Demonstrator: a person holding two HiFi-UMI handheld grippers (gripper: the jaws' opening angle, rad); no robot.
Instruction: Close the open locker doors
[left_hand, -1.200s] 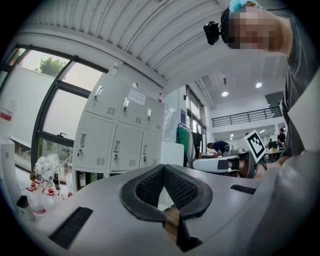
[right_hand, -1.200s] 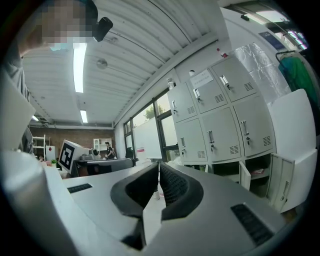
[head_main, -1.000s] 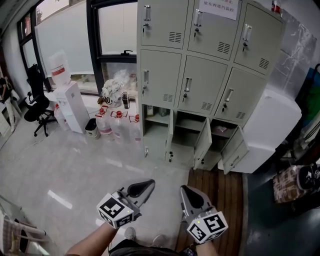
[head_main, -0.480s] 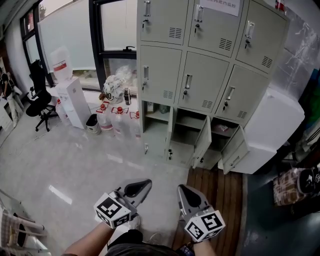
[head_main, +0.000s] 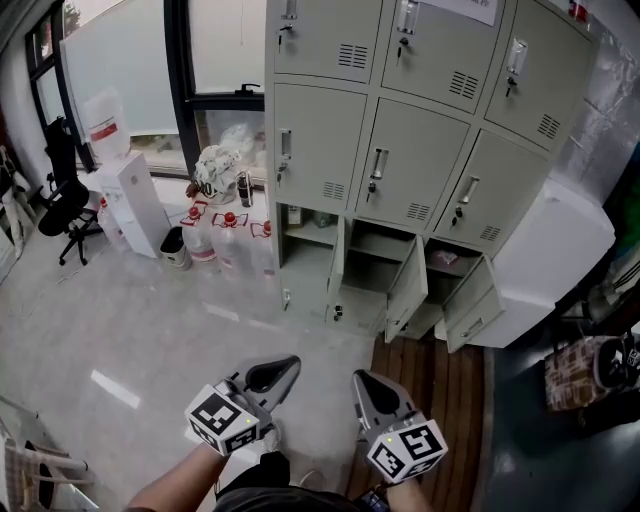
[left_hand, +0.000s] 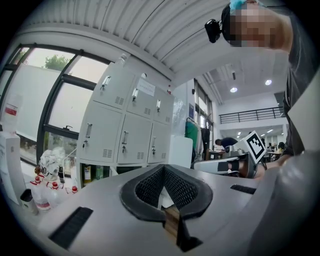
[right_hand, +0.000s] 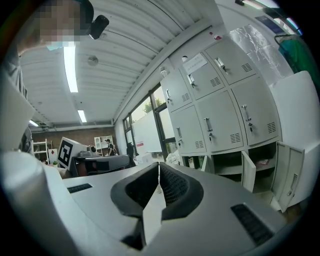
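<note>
Fingers (left_hand: 150, 187) of the left gripper (head_main: 285, 368): pressed together at the tips, nothing between them. Fingers (right_hand: 175, 189) of the right gripper (head_main: 365, 386): same, tips meeting, empty. Both grippers are held low and side by side, pointing toward the locker bank (head_main: 400, 170), well apart from it. The open locker doors are all in the bottom row: left door (head_main: 340, 272) swung out and seen nearly edge-on, middle door (head_main: 405, 288) swung out toward the camera, right door (head_main: 468, 308) swung out and angled to the right. All doors in the two rows above are shut. The left open compartment has bottles (head_main: 318, 221) on its shelf; the right one holds a pinkish item (head_main: 443, 258), too small to identify. The middle compartment's shelf looks bare from this view. A wooden floor strip (head_main: 430, 390) runs from below the middle and right doors back toward the right gripper. Just right of the lockers stands a white cabinet (head_main: 550, 265). Left of the lockers, red-capped water jugs (head_main: 225, 245) sit on the grey floor beneath the window (head_main: 225, 45), then a small bin (head_main: 177, 250), a white water dispenser (head_main: 125, 205) and a black office chair (head_main: 58, 205) further left.
</note>
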